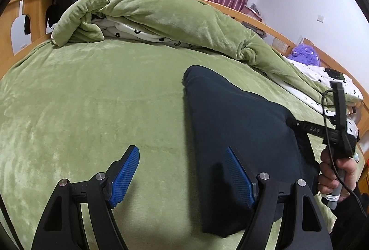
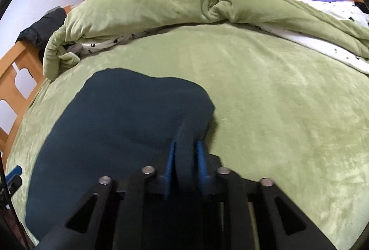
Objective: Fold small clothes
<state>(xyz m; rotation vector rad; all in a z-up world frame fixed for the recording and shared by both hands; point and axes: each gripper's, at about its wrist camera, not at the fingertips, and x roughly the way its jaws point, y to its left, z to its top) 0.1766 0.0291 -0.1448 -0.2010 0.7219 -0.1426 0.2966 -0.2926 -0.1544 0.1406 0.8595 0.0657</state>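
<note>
A big green blanket (image 2: 265, 93) is being used as the folding place, and a rolled-up green quilt (image 1: 161, 19) is lying along its far side. On the blanket, a dark blue-green piece of clothing (image 2: 120, 125) is being spread out, close to the near edge and well apart from the quilt.

The right gripper (image 2: 185, 164) is clamped tight on a bunched-up bit of the cloth's right edge, and that bit is being lifted a little off the blanket. The left gripper (image 1: 182, 174) is spread wide and is holding nothing; one blue pad (image 1: 239, 177) is hanging over the cloth's left edge, the other over bare blanket.

The fold is probably best done slowly. The pinched edge should be carried straight across to the left edge, low over the cloth, so the rest is not dragged along (plush blankets can grab at cloth). The left edge could be pressed down by the free gripper so the edges are being matched up neatly.
</note>
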